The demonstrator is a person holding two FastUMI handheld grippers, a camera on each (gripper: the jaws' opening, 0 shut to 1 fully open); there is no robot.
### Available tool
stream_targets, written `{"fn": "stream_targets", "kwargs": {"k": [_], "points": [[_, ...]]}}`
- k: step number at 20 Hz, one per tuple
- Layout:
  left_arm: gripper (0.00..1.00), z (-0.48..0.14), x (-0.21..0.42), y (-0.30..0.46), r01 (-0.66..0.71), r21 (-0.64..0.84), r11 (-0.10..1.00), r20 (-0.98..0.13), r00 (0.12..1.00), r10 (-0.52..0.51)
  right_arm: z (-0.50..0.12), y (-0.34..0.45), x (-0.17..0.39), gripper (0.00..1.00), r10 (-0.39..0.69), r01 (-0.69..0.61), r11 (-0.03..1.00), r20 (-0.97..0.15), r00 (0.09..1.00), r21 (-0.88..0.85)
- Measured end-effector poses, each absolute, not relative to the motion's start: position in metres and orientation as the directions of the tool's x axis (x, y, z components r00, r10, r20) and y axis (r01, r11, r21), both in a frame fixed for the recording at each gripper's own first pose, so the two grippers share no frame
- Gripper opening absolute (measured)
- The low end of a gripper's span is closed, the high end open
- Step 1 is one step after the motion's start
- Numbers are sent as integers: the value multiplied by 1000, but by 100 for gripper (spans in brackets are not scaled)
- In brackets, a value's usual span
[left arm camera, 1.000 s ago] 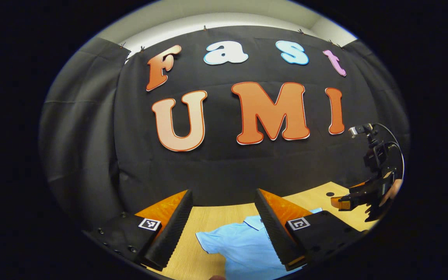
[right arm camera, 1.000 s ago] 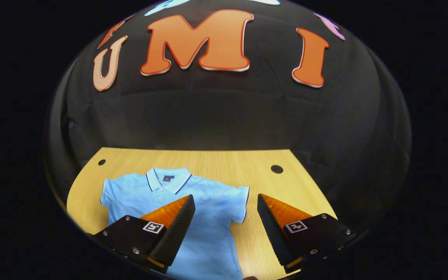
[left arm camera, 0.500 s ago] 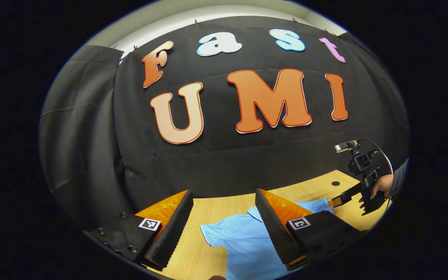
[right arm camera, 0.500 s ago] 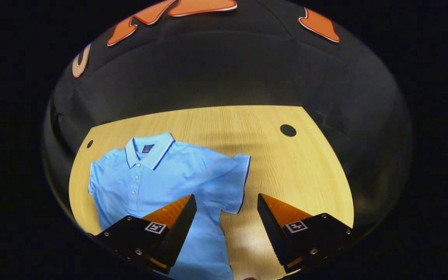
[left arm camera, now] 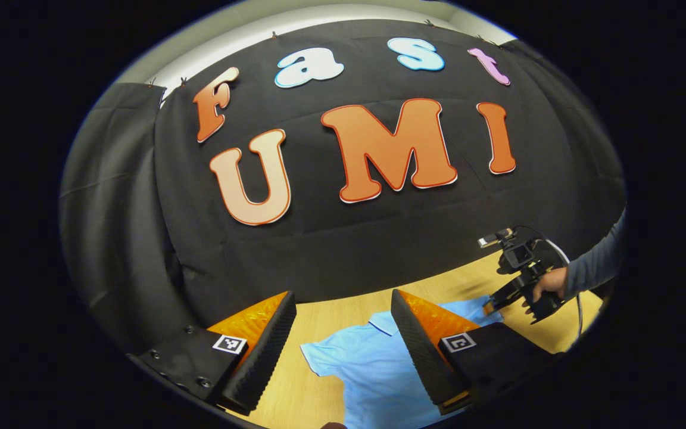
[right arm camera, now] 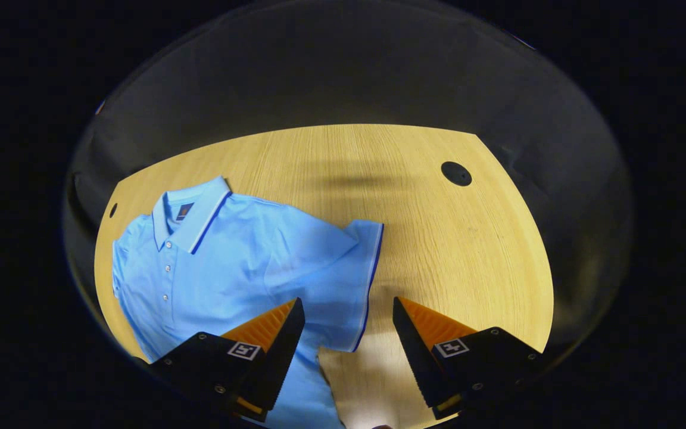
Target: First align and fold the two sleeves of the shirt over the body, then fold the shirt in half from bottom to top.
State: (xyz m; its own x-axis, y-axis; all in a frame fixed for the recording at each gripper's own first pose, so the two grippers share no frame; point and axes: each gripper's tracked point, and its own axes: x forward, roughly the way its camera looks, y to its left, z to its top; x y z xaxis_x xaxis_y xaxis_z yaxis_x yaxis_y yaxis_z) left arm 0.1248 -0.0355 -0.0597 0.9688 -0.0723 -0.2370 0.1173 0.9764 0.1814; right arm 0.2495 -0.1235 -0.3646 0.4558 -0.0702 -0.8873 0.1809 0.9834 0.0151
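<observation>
Light-blue short-sleeved polo shirt (right arm camera: 242,262) lies flat, unfolded, on the pale wooden table (right arm camera: 456,238). Right gripper (right arm camera: 348,333) hangs wide open, empty, above the sleeve hem (right arm camera: 371,280). Left gripper (left arm camera: 343,348) likewise open, empty. Fabric judged soft, light; pinch at the hem.

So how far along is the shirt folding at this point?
Nothing is folded yet: the shirt lies flat on the table, collar up and its near sleeve spread out. In hand: the right tool is open and poised over that sleeve's hem; the left tool is open and held above the shirt. Left: both sleeve folds, then the bottom-to-top fold.
</observation>
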Motion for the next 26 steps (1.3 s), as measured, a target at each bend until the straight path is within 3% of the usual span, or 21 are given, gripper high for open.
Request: {"fn": "stream_targets", "kwargs": {"k": [5, 7, 8, 9, 10, 12, 14, 15, 16, 19, 26], "points": [[100, -50, 124, -44, 105, 178, 978, -231, 971, -62, -384, -128, 258, 82, -82, 206, 979, -914, 398, 2], [100, -48, 123, -43, 96, 176, 980, -238, 970, -53, -382, -126, 262, 75, -74, 213, 977, -918, 389, 11], [100, -48, 124, -41, 92, 176, 980, -241, 969, -47, -386, -126, 265, 65, -75, 215, 977, -921, 383, 10], [100, -45, 123, -41, 89, 175, 981, -243, 969, -45, -385, -125, 267, 69, -75, 220, 975, -921, 382, 12], [100, -42, 123, -40, 88, 176, 980, -239, 970, -44, -385, -121, 267, 67, -62, 235, 972, -927, 370, 29], [100, -35, 124, -39, 88, 186, 978, -230, 972, -44, -386, -121, 267, 53, -65, 277, 960, -933, 354, 38], [100, -30, 124, -36, 81, 196, 977, -219, 975, -37, -386, -121, 267, 23, -58, 292, 955, -934, 351, 51], [100, -28, 123, -34, 76, 193, 978, -214, 976, -33, -385, -121, 268, 24, -42, 291, 955, -934, 354, 67], [100, -30, 121, -35, 73, 186, 980, -215, 976, -32, -385, -120, 264, 11, -13, 298, 950, -940, 341, 96], [100, -32, 119, -33, 61, 166, 984, -215, 976, -25, -371, -114, 268, 7, 46, 332, 926, -926, 376, 181], [100, -35, 119, -9, -2, 143, 990, -202, 979, 31, -324, -85, 275, 6, 101, 212, 948, -859, 502, 236]]}}
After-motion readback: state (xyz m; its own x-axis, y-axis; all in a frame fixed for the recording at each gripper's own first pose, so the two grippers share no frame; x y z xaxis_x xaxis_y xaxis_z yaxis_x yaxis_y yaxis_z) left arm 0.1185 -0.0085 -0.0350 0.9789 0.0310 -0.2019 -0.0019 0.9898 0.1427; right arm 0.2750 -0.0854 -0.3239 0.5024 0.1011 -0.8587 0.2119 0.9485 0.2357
